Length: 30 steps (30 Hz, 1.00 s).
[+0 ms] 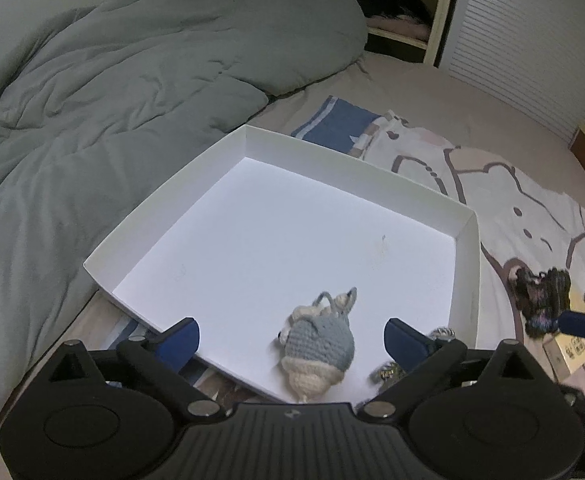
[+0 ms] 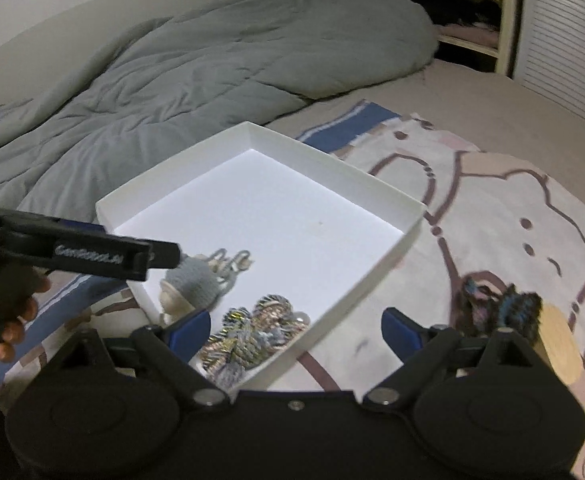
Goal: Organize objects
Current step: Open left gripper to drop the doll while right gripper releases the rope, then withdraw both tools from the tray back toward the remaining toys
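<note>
A shallow white box [image 1: 466, 264] [image 2: 372, 276] lies on the bed. A blue and cream crocheted doll [image 1: 316, 350] [image 2: 194, 286] lies in its near part, beside a metallic yarn bundle [image 2: 252, 336] [image 1: 388, 374]. My left gripper [image 1: 292, 340] is open over the doll, fingers apart on either side of it; its finger [image 2: 104, 254] shows in the right wrist view. My right gripper [image 2: 296, 332] is open and empty over the box's near corner. A dark multicoloured crocheted piece [image 2: 496, 312] [image 1: 540, 296] lies on the blanket to the right.
A grey duvet [image 1: 112, 100] is bunched along the left and back. A patterned cartoon blanket [image 2: 492, 208] covers the bed under the box. A small cardboard box [image 1: 570, 350] and a wooden disc [image 2: 560, 344] lie at the right. Shelves [image 1: 408, 8] stand behind.
</note>
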### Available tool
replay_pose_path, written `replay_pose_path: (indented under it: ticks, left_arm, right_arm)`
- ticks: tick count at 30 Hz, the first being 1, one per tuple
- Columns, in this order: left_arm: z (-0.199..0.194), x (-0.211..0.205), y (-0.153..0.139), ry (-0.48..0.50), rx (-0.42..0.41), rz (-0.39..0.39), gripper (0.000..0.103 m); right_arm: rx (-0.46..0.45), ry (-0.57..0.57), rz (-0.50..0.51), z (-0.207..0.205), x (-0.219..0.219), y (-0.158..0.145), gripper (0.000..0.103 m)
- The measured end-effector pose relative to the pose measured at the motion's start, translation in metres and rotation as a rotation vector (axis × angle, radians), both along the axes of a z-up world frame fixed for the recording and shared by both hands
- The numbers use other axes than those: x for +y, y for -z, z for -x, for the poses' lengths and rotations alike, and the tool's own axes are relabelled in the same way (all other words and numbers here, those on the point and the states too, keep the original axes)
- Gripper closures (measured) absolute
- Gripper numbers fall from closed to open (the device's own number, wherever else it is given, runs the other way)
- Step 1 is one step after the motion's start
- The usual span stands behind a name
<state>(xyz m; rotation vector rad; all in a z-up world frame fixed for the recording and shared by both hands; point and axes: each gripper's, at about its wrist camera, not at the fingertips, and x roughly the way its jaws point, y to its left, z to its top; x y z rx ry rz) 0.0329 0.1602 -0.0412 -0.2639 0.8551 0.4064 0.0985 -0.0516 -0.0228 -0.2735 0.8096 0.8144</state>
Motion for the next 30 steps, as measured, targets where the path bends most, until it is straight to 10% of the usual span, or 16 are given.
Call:
replay_pose_path:
  ticks: [30]
  left_arm:
    - [0.024, -0.022, -0.011, -0.001, 0.073, -0.058, 0.003]
  right_arm:
    - [0.003, 0.116, -0.019, 0.014, -0.045, -0.006, 0.005]
